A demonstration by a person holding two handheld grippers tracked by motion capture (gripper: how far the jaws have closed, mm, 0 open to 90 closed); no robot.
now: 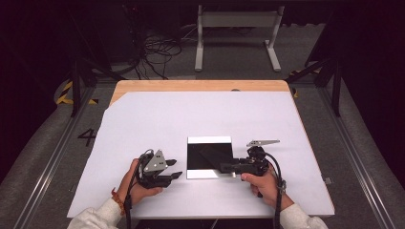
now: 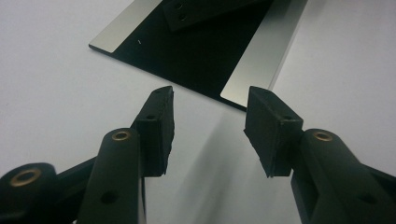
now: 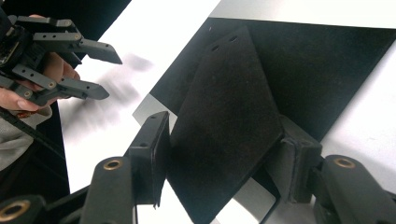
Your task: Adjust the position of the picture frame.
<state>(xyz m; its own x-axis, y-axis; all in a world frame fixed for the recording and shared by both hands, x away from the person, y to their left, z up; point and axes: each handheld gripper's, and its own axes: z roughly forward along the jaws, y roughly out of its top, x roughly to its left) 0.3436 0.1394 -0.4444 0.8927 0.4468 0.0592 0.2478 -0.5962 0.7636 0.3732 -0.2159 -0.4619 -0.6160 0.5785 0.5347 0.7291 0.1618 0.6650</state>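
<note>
A square black base plate (image 1: 197, 160) with bright strips along two edges lies flat on the white sheet, near the front middle. My right gripper (image 1: 228, 167) reaches in from the plate's right side. It is shut on a flat black kite-shaped piece (image 3: 224, 107) with two small holes at its far end. The piece is tilted over the base plate (image 3: 336, 60), and its edges sit against both pads. My left gripper (image 1: 175, 168) hovers just left of the plate, open with nothing between its jaws (image 2: 209, 100). Its view shows the plate's near corner (image 2: 196, 51) and the piece's holed end (image 2: 187, 11). The left gripper (image 3: 112, 77) also appears in the right gripper view.
A white sheet (image 1: 143, 124) covers most of the wooden table, whose far edge (image 1: 200, 86) shows bare. Beyond the table, on the floor, stand a white metal frame (image 1: 236, 28) and a tangle of cables (image 1: 157, 47). Dark stands flank both sides.
</note>
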